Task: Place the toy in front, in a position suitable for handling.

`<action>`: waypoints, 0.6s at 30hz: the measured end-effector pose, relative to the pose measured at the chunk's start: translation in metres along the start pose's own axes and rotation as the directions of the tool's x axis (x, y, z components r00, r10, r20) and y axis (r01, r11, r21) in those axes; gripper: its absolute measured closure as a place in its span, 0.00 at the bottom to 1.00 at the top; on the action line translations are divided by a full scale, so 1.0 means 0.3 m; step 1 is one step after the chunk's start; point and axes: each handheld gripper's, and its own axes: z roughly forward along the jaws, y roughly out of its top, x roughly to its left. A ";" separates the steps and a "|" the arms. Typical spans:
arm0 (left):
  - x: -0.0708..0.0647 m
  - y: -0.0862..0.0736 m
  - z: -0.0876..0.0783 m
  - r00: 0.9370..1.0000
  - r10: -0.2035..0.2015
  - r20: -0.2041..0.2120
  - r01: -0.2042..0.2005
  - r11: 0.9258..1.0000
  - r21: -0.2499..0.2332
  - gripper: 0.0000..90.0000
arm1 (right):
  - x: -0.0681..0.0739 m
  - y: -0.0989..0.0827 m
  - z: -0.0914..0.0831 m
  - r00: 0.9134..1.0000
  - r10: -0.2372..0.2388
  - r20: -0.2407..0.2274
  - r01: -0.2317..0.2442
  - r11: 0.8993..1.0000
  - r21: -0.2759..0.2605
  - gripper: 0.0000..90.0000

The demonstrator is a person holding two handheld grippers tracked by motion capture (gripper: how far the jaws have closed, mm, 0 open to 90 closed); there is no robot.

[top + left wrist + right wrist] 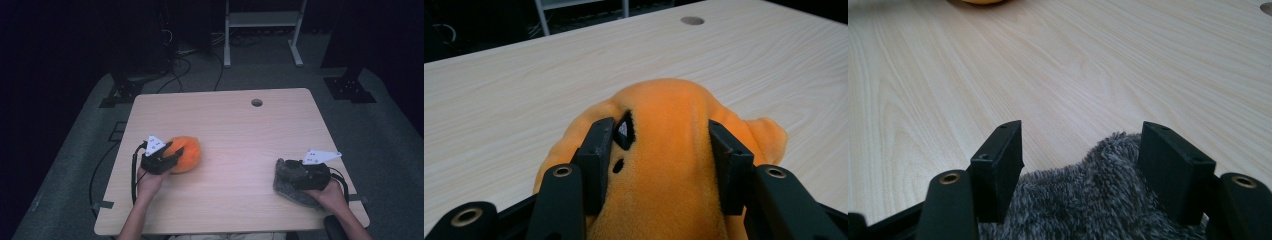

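The orange plush toy (185, 154) lies on the table (235, 130) at about eight o'clock from the table's middle, near the left edge. The left tool (172, 156) is clamped on it: in the left gripper view both black jaws press into the plush toy's (669, 150) sides, the fur bulging up between them, with a small black eye patch just beside the left jaw. The grey fuzzy plush (292, 182) sits at about four o'clock, near the right front corner, well apart from the orange one. The right tool (295, 175) rests over it; in the right gripper view its jaws stand wide, the grey fuzzy plush (1088, 200) lying low between them, touching the right jaw, with a gap at the left one. The high view adds a round cable hole (257, 102) at twelve o'clock. There are no containers on the table.
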 end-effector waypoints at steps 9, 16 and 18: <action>-0.072 0.040 -0.014 0.997 -0.002 0.078 0.008 0.998 -0.067 0.58 | 0.000 0.000 0.000 1.000 0.000 0.000 0.000 1.000 0.000 0.37; -0.135 0.057 -0.005 0.991 0.020 0.133 -0.009 0.997 -0.082 0.58 | -0.001 0.000 0.001 1.000 0.001 -0.001 -0.001 1.000 0.001 0.37; -0.157 0.059 0.001 0.991 0.023 0.134 -0.011 0.996 -0.089 0.58 | -0.001 0.000 0.000 1.000 0.003 0.000 -0.003 1.000 -0.001 0.37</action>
